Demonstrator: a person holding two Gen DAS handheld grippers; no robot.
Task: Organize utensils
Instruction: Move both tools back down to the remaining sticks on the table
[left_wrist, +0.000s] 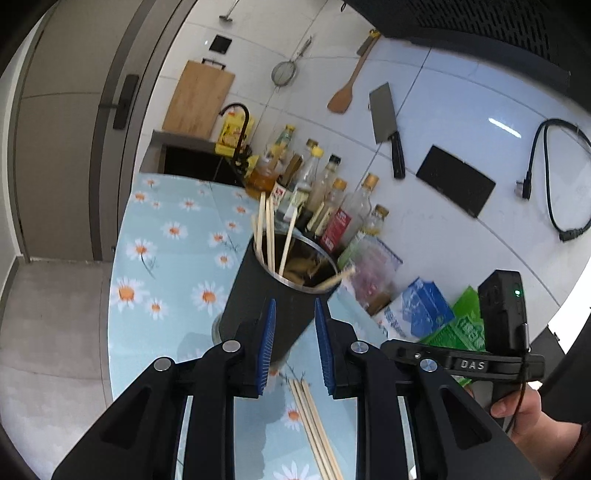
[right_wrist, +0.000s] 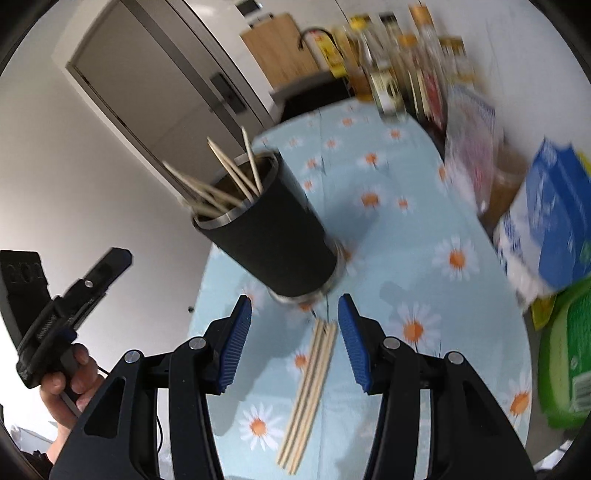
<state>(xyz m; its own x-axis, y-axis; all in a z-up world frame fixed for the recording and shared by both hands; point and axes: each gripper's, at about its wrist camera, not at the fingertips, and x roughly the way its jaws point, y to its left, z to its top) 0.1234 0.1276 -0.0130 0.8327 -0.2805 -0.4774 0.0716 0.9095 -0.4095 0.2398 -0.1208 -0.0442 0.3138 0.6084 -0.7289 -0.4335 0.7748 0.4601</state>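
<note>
A black cylindrical holder (left_wrist: 266, 302) with a steel rim stands on the daisy tablecloth and holds several wooden chopsticks (left_wrist: 266, 236). It also shows in the right wrist view (right_wrist: 273, 232). My left gripper (left_wrist: 294, 347) is open, its blue pads on either side of the holder's lower part, not clearly touching. A bundle of loose chopsticks (right_wrist: 308, 387) lies flat on the cloth, also seen in the left wrist view (left_wrist: 314, 424). My right gripper (right_wrist: 293, 343) is open and empty, just above the bundle's far end.
Several sauce and oil bottles (left_wrist: 325, 192) line the wall behind the holder. A blue-white box (right_wrist: 546, 221) and a green package (right_wrist: 565, 354) sit at the table's right. A cleaver (left_wrist: 386, 122), a spatula and a strainer hang on the tiled wall. The table edge (left_wrist: 114, 280) drops off at left.
</note>
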